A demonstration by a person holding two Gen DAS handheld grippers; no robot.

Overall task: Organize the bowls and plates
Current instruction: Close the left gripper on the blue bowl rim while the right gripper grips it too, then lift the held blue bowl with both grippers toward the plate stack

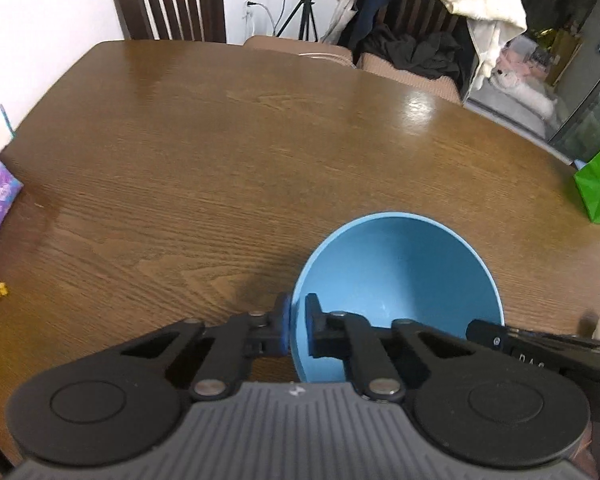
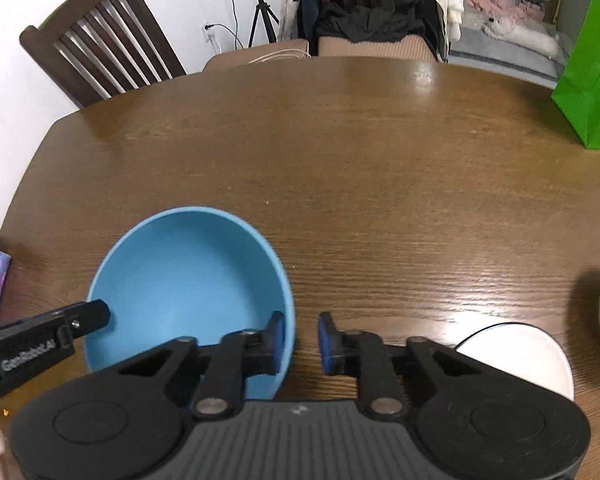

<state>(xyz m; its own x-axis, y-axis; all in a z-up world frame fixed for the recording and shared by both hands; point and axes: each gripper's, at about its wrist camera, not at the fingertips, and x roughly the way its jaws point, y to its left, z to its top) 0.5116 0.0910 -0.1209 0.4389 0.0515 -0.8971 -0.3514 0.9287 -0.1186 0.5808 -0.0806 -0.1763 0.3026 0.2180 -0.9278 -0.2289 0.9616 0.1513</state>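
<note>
Left wrist view: your left gripper (image 1: 297, 330) had its jaws clenched on the near-left rim of the blue bowl (image 1: 400, 276), one blue pad outside the wall and the other inside it. The bowl sat toward the near right of the bench (image 1: 220, 152); whether it rested on the wood or hung just clear, I could not tell. It looked tipped a little toward the camera. Motion blur was slight.

Right wrist view: the same blue bowl (image 2: 188, 280) lay left of centre on the bench (image 2: 380, 160), with your left gripper (image 2: 96, 312) reaching in from the left edge at its rim. Your right gripper (image 2: 302, 340) had its jaws released, straddling the bowl's right rim: the left pad inside the wall, the right pad over bare wood outside. No contact with the rim was evident. At the lower right a white plate (image 2: 532, 344) showed past the gripper body, near the bowl but apart from it.

Judgement on step: the bowl was in hand on the left, so you were probably mid pick or mid carry, early in the sorting. The next move likely called for either closing the right jaws on the rim for a two-point hold, or pulling them clear and carrying left-handed toward the plate.

Bowl notes: plain matte blue, deep, smooth, thin-walled, empty. Likely light plastic; a rim pinch may let it swing.
</note>
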